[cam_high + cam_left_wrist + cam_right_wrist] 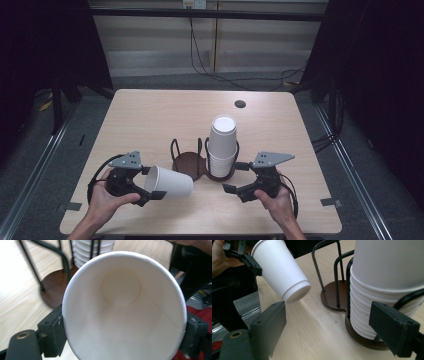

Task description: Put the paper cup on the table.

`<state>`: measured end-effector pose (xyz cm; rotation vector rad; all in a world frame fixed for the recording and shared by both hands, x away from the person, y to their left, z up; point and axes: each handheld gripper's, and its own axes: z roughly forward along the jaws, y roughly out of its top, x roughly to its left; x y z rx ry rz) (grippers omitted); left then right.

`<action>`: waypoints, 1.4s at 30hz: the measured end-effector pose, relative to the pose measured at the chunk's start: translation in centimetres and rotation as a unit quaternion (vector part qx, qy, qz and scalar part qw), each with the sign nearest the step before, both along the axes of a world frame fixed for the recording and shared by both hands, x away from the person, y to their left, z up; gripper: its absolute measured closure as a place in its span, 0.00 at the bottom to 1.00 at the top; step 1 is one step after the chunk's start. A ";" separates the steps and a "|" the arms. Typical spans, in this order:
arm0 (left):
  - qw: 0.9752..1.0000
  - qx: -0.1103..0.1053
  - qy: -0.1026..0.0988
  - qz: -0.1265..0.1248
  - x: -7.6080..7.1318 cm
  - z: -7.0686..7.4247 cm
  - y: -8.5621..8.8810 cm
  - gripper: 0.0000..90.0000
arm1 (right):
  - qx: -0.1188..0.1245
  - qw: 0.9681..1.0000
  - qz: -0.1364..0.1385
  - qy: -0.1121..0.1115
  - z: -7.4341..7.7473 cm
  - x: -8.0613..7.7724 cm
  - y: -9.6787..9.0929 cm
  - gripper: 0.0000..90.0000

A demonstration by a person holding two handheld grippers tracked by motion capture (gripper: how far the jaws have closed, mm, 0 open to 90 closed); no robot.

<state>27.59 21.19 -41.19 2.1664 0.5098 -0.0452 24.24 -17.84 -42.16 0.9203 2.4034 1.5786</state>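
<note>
The left claw (150, 186) holds a single white paper cup (170, 181) by its rim end, one jaw on each side of the mouth, as the left gripper view shows with the black pads (53, 332) pressed against the cup's outer wall. The cup lies tilted on its side above the worktop (150, 115), its closed base pointing toward the dark wire cup holder (189, 161) in the middle. The holder has two round bays: the nearer-left one (334, 296) stands bare, while the right one carries a tall stack of cups (222, 147), mouths down.

The right claw (239, 181) sits with its jaws wide apart and nothing between them, just beside the stack's lower part.

The cup will likely handle as very light and thin-walled, easy to crush or ovalise if squeezed hard near the open mouth, where the wall is least supported apart from the rolled rim. The smooth paper may slip under a loose grip. A gentle hold across the rim, or lower toward the stiffer base ring (295, 293), seems the safest place to take it.
</note>
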 end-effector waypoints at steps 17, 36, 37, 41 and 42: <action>0.995 0.084 -0.007 0.048 1.8 1.9 4.5 0.16 | -0.002 1.000 -0.003 0.011 -0.7 -0.1 -0.9 0.17; 0.983 0.167 -0.024 0.068 5.9 4.1 4.5 0.16 | -0.010 1.000 -0.008 0.010 -0.9 -0.1 -1.1 0.16; 0.979 0.191 -0.032 0.058 6.2 4.2 4.3 0.16 | -0.011 1.000 -0.008 0.010 -0.9 -0.1 -1.1 0.16; 0.974 0.217 -0.027 0.063 7.2 4.2 3.5 0.16 | -0.013 1.000 -0.009 0.008 -0.9 -0.2 -1.2 0.16; 0.972 0.223 -0.028 0.061 7.5 4.2 3.3 0.16 | -0.013 1.000 -0.008 0.008 -0.9 -0.1 -1.2 0.16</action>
